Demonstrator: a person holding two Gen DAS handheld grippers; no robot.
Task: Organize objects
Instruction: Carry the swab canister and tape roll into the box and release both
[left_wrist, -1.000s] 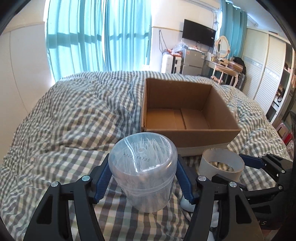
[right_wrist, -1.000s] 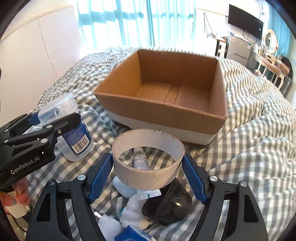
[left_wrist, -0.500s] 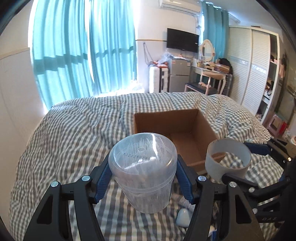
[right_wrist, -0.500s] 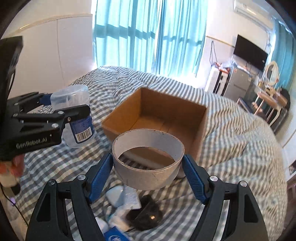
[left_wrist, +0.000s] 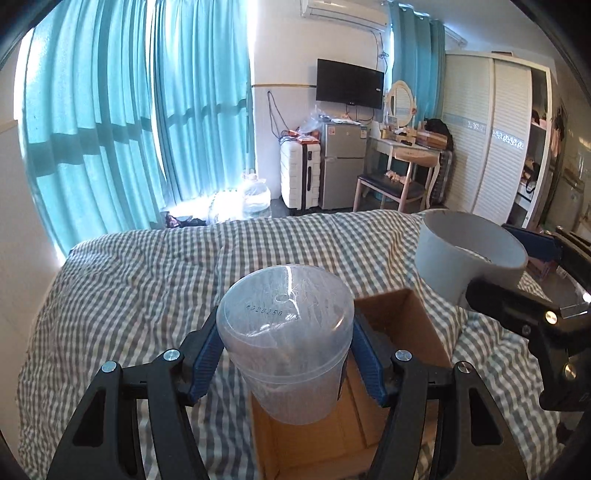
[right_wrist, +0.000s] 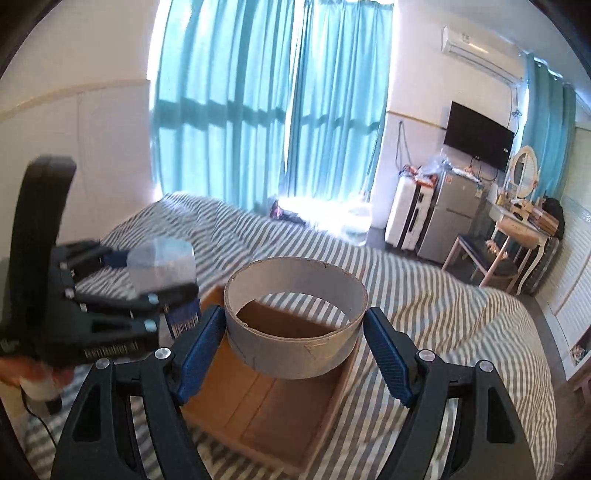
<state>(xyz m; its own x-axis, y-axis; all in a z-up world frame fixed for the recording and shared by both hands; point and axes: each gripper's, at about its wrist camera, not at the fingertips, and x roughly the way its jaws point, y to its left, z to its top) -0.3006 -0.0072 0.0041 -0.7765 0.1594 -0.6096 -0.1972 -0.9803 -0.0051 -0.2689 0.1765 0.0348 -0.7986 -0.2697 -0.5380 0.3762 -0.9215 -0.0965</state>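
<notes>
Your left gripper (left_wrist: 286, 354) has its fingers clamped on the clear jar (left_wrist: 286, 338), held above the box (left_wrist: 400, 332). Your right gripper (right_wrist: 295, 350) pinches the cardboard ring (right_wrist: 295, 321) over that box on the bed (left_wrist: 147, 266).

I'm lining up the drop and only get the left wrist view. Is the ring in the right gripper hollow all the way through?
Observer: Yes. The right wrist view looks down through the cardboard ring to the cardboard box floor.
Operator: Anything in the box already?
Observer: The floor that shows is bare.
Operator: My clear tub, any label?
Observer: The clear tub carries a barcode label low on its side, blurred.
</notes>
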